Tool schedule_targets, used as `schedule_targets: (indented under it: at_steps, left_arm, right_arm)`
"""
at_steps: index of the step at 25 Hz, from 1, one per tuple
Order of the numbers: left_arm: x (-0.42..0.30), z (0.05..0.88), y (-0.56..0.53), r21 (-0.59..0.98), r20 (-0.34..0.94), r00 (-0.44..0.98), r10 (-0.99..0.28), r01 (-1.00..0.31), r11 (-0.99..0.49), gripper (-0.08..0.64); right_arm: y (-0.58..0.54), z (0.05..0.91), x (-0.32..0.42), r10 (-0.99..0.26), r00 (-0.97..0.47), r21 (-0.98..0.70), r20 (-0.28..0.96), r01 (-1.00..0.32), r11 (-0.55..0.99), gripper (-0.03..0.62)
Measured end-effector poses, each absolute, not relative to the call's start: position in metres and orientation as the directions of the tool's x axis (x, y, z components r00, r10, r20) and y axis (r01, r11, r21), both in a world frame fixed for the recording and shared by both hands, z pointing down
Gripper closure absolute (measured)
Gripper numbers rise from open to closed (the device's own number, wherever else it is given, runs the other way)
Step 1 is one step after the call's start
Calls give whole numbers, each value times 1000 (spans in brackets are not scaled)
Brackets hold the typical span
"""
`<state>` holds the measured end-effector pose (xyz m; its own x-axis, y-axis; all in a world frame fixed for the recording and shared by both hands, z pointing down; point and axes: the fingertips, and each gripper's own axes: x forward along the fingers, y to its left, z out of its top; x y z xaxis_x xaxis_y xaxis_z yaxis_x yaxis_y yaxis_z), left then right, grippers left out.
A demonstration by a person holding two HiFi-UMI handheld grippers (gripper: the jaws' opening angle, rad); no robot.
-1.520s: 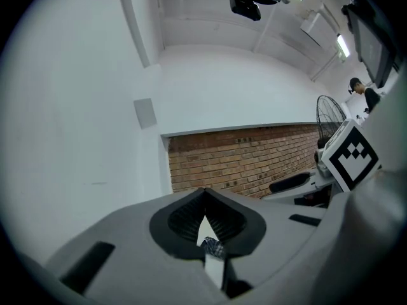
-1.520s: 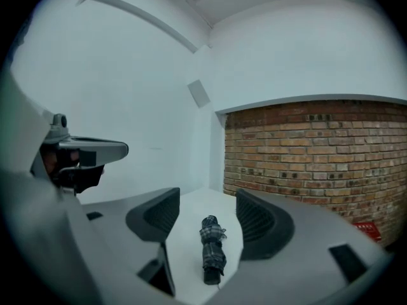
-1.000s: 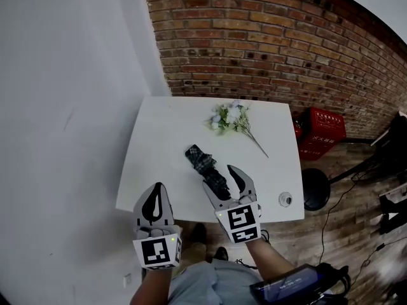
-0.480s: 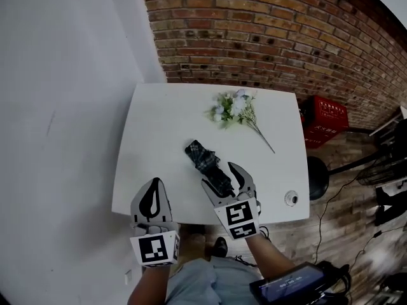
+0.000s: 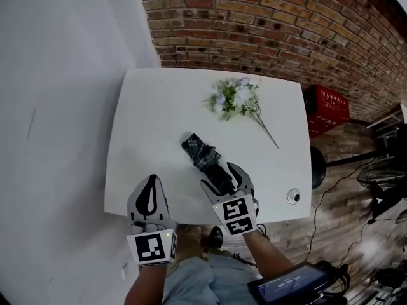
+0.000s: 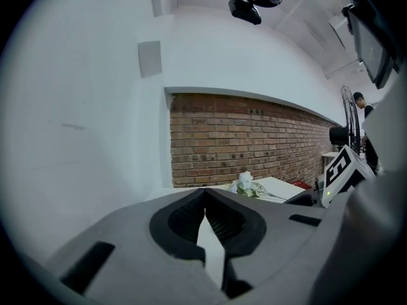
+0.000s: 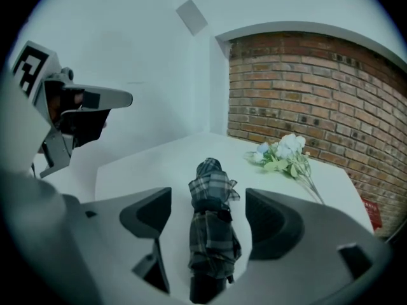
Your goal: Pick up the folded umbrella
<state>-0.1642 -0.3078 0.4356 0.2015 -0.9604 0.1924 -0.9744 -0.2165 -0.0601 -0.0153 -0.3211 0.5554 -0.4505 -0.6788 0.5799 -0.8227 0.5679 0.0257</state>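
Note:
The folded umbrella [image 5: 202,157], dark plaid with a black strap, lies on the white table [image 5: 152,126] and points away from me. Its near end sits between the fingers of my right gripper [image 5: 222,178], which is open and whose jaws have just been opening wider. In the right gripper view the umbrella [image 7: 213,230] runs down the middle of the gap of the right gripper [image 7: 208,213], and neither pad touches it. My left gripper [image 5: 151,182] hangs over the table's near left edge, shut and holding nothing. Its tips meet in the left gripper view [image 6: 205,194].
A bunch of pale artificial flowers [image 5: 238,100] lies at the back of the table. A small round object [image 5: 293,197] sits near the front right corner. A red crate [image 5: 331,110] and a black stool [image 5: 317,167] stand on the floor at the right, below a brick wall [image 5: 267,24].
Both grippers have come down toward the table. The right one has spread its jaws and now straddles the umbrella's near end. The left one stays shut.

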Motion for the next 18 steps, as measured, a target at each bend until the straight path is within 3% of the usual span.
schedule_targets:
  at_steps: [18]
  left_arm:
    - [-180, 488, -340, -15, 282, 203, -938, -976, -216, 552]
  right_arm:
    - [-328, 638, -5, -548, -380, -26, 745, -838, 545, 210]
